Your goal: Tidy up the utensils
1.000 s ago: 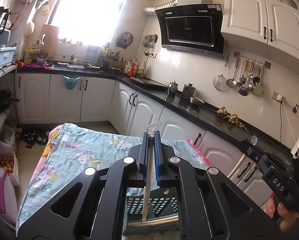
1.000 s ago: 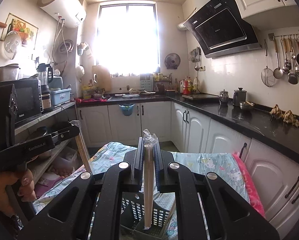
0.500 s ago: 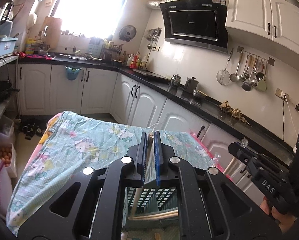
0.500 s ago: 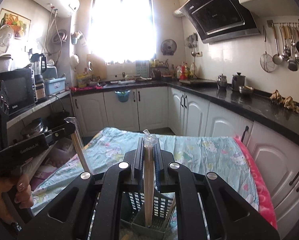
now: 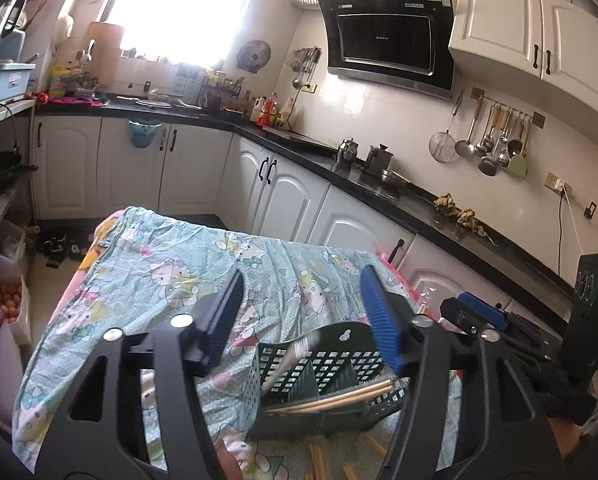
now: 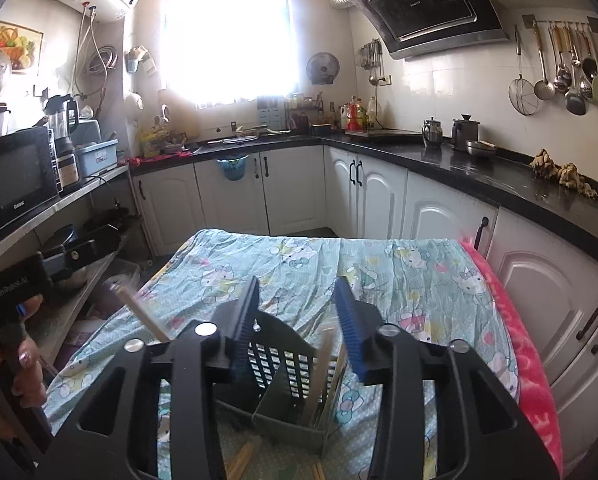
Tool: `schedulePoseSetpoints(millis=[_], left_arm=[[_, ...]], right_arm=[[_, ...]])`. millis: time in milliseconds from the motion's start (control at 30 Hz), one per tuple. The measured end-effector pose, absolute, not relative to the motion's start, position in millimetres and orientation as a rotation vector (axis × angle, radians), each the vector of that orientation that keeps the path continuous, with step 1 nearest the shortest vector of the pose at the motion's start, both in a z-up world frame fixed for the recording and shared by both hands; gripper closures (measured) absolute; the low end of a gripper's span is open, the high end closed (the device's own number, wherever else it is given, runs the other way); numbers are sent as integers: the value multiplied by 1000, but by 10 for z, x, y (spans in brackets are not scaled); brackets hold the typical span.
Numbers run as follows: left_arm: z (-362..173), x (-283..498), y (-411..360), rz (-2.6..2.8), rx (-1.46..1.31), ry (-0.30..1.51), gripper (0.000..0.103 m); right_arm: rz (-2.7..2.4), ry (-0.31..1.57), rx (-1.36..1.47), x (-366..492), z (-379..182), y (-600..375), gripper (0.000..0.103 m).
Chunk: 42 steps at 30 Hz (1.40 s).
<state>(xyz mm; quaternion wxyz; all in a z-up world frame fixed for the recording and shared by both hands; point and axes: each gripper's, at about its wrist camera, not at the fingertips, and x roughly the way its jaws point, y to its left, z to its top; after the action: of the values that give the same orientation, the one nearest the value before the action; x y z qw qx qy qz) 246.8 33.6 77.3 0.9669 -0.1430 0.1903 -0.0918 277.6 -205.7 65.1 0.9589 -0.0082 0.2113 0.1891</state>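
Observation:
A dark green slotted utensil basket stands on the cloth-covered table, with wooden chopsticks lying slanted in it. My left gripper hovers just above it, its jaws opening. A blurred wrapped pair of chopsticks slips free below its pads into the basket. My right gripper hangs over the same basket, jaws also opening. Its loose chopsticks stand blurred inside a compartment, untouched by the pads. A hand holds the other gripper at the left.
Light blue cartoon cloth covers the table, with a pink blanket edge on the right. Several loose chopsticks lie in front of the basket. White cabinets under a black counter run along the right; a shelf with a microwave stands left.
Both grippers sank toward the basket. Each was shut on a wrapped pair of chopsticks; both jaws have spread and the chopsticks are dropping into the basket.

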Motion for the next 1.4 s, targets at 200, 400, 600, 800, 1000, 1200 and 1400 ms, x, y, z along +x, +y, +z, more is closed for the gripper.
schedulePoseSetpoints(millis=[200, 400, 600, 800, 1000, 1200, 1400], left_arm=[[823, 2355, 395, -186, -299, 376, 17], [872, 2237, 442, -172, -312, 371, 11], [888, 2122, 458, -163, -311, 372, 11], [872, 2024, 453, -164, -310, 383, 11], [829, 1924, 426, -174, -298, 398, 11], [765, 1830, 401, -187, -306, 417, 11], [693, 1736, 374, -197, -306, 434, 11]], right_arm=[[378, 410, -20, 2634, 695, -2099, 48], [379, 395, -2, 2509, 758, -2160, 39], [382, 387, 14, 2367, 813, -2211, 37], [391, 390, 7, 2246, 829, -2230, 36], [407, 395, -13, 2084, 819, -2198, 35], [427, 399, -32, 1944, 796, -2156, 34], [441, 403, -46, 1824, 762, -2138, 34]])
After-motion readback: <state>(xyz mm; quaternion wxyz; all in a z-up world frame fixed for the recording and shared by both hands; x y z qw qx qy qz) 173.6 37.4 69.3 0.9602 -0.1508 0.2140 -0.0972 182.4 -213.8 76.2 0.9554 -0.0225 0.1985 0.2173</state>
